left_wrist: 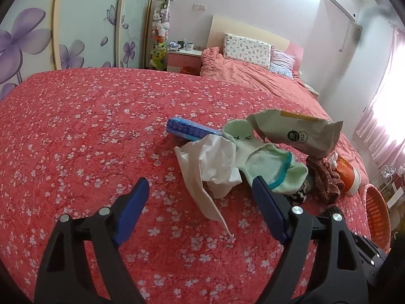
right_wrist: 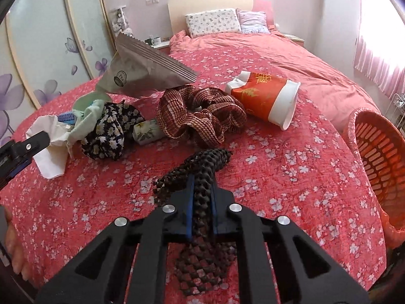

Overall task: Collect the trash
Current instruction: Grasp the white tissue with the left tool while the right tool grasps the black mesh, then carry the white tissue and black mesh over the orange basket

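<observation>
A pile of items lies on the red floral bedspread (left_wrist: 76, 131). In the left wrist view my left gripper (left_wrist: 200, 185) is open, just short of a crumpled white tissue (left_wrist: 215, 162), a mint sock (left_wrist: 273, 167), a blue packet (left_wrist: 187, 129) and a pale wrapper bag (left_wrist: 301, 134). In the right wrist view my right gripper (right_wrist: 202, 190) is shut on a black net-like foam sleeve (right_wrist: 202, 172), held above the bedspread. Beyond it lie a brown scrunchie (right_wrist: 200, 116), a red paper cup (right_wrist: 268, 98) on its side, a dark floral cloth (right_wrist: 108, 131) and the wrapper bag (right_wrist: 146, 71).
An orange plastic basket (right_wrist: 379, 149) stands at the bed's right edge; it also shows in the left wrist view (left_wrist: 377, 215). Pillows (right_wrist: 212, 22) and a headboard are at the far end. A nightstand (left_wrist: 184, 58) and wardrobe doors (left_wrist: 86, 20) are on the left.
</observation>
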The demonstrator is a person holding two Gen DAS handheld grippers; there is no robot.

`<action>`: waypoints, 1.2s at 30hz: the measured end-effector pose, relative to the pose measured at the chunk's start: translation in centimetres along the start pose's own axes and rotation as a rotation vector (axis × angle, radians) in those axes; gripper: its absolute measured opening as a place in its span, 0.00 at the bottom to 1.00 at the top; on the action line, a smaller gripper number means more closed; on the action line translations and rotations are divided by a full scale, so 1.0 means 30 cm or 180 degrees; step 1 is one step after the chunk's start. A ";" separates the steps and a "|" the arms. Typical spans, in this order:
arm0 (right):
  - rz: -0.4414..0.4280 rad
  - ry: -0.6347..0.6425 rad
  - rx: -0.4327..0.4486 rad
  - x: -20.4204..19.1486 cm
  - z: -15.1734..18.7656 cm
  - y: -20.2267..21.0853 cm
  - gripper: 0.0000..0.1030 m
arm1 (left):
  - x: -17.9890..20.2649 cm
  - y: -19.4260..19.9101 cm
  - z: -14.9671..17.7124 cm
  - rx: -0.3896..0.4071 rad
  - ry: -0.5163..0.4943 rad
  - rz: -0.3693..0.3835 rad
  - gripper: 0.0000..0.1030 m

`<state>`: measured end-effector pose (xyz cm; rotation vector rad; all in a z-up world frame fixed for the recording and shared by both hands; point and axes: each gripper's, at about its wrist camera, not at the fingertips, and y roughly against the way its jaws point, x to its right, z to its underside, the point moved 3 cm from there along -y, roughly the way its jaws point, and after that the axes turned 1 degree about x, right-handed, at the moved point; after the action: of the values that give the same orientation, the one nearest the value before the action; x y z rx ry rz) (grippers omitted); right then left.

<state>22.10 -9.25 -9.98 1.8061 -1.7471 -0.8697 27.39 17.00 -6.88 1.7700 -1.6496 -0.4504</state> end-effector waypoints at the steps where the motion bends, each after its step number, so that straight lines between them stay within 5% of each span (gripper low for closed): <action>1: -0.0003 0.0007 0.0003 -0.001 0.001 0.002 0.10 | 0.002 -0.012 -0.007 -0.0014 0.0016 -0.0015 0.77; 10: -0.0039 -0.0036 0.0062 0.023 0.012 0.045 0.09 | 0.001 -0.102 -0.021 -0.0208 0.0096 -0.0015 0.66; 16: -0.0037 -0.0056 0.0114 0.035 -0.001 0.065 0.09 | 0.009 -0.134 -0.014 -0.0295 0.0123 0.0100 0.44; 24: -0.0026 -0.0070 0.0142 0.038 -0.006 0.081 0.09 | -0.009 -0.144 -0.007 -0.0276 0.0202 -0.0008 0.58; 29: -0.0013 -0.0091 0.0174 0.048 -0.008 0.097 0.09 | -0.009 -0.150 -0.006 -0.0318 0.0175 0.0093 0.40; 36: -0.0033 -0.0147 0.0287 0.066 -0.017 0.148 0.09 | -0.021 -0.062 0.011 -0.0209 0.0109 0.0173 0.36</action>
<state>19.38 -11.59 -6.63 1.8677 -1.8341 -0.8557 28.47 17.49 -8.49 1.6720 -1.6368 -0.4421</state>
